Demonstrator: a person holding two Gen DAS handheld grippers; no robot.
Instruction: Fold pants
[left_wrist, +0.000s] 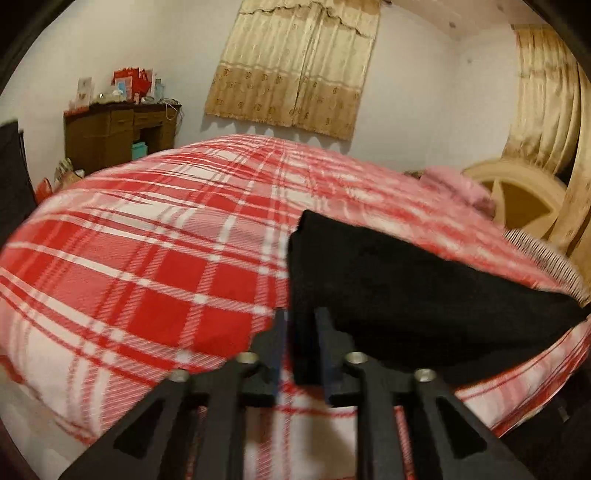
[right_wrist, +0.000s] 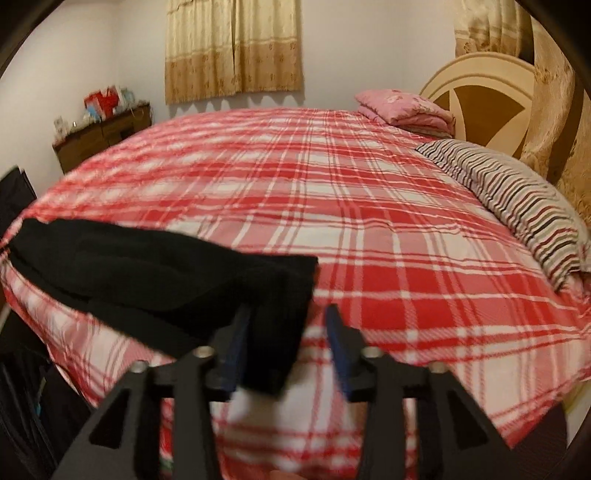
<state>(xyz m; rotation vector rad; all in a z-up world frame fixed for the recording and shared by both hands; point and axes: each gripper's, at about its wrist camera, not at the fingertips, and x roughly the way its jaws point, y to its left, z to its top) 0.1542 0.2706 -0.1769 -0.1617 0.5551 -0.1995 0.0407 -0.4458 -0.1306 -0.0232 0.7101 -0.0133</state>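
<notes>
**Black pants held at both ends over the plaid bed**

Nearest me, my left gripper (left_wrist: 301, 332) has its jaws narrow, pinched on the near left corner of the black fabric pants (left_wrist: 406, 288). My right gripper (right_wrist: 286, 328) stands wider; the pants' right end (right_wrist: 273, 325) hangs between its fingers against the left one, and I can't tell whether that counts as a grip. I judge I'm holding both ends so the cloth stays taut and flat for a fold. Both grippers point level across the bed, low over its near edge. The pants lie along that near edge of the red-and-white plaid bedspread (right_wrist: 351, 221). Farther right lie a striped pillow (right_wrist: 517, 199) and a folded pink quilt (right_wrist: 402, 107); beyond hangs a gold curtain (right_wrist: 232, 48).
</notes>
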